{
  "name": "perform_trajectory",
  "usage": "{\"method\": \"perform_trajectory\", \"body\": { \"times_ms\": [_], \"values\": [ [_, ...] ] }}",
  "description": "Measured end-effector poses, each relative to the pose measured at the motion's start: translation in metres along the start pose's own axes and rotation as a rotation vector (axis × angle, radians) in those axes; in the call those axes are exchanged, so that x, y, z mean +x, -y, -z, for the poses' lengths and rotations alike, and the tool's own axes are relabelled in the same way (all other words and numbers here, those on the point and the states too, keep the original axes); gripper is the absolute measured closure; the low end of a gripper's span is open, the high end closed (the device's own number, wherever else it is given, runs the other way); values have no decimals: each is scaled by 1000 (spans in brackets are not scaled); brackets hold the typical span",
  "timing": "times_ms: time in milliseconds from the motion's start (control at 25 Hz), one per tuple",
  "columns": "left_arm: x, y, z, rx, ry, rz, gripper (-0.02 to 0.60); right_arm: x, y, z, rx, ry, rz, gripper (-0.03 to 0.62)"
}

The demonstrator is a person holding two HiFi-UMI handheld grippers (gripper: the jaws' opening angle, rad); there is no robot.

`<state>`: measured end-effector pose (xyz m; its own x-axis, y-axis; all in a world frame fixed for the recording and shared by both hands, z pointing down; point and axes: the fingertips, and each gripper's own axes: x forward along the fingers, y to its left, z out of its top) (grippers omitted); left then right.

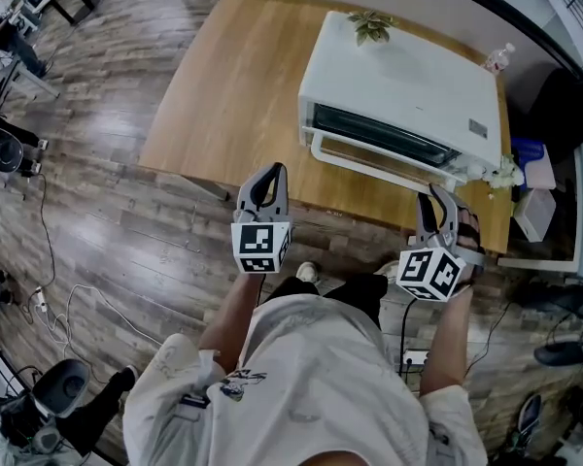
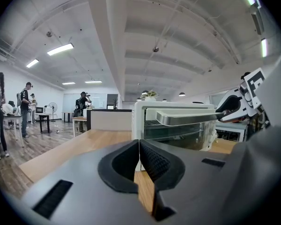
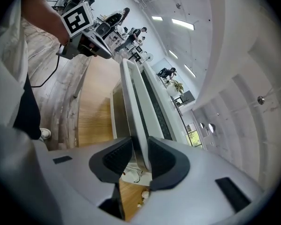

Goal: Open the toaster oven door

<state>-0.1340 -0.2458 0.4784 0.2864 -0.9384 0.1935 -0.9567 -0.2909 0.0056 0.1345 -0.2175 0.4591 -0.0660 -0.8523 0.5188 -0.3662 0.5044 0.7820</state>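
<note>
Head view: white toaster oven (image 1: 398,85) sits by the wooden tabletop's (image 1: 223,95) right edge, door (image 1: 379,136) ajar. Right gripper (image 1: 435,200) is at the right end of the door handle (image 1: 369,166). Left gripper (image 1: 264,178) is over the near edge, apart from the oven.

Left gripper view: jaws pressed together, nothing between them.

Right gripper view: jaws clamped on the door handle.

No legible text; small grey label (image 1: 478,127) on toaster oven (image 1: 398,85) top too small to read.
</note>
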Motion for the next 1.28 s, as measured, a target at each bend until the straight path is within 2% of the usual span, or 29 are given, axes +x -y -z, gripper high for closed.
{"method": "perform_trajectory", "body": {
  "times_ms": [320,800,1120,1280],
  "values": [
    [-7,-4,12,-7,-23,26,566,-16,-26,4,-46,-60,-80,485],
    [-18,4,32,-14,-61,50,566,-33,-69,14,-59,-102,-175,503],
    [-30,4,62,-51,-143,60,566,-41,-106,23,-36,-119,-227,505],
    [-38,10,85,-11,-201,90,566,-41,-125,30,-26,-112,-226,503]
  ]
}}
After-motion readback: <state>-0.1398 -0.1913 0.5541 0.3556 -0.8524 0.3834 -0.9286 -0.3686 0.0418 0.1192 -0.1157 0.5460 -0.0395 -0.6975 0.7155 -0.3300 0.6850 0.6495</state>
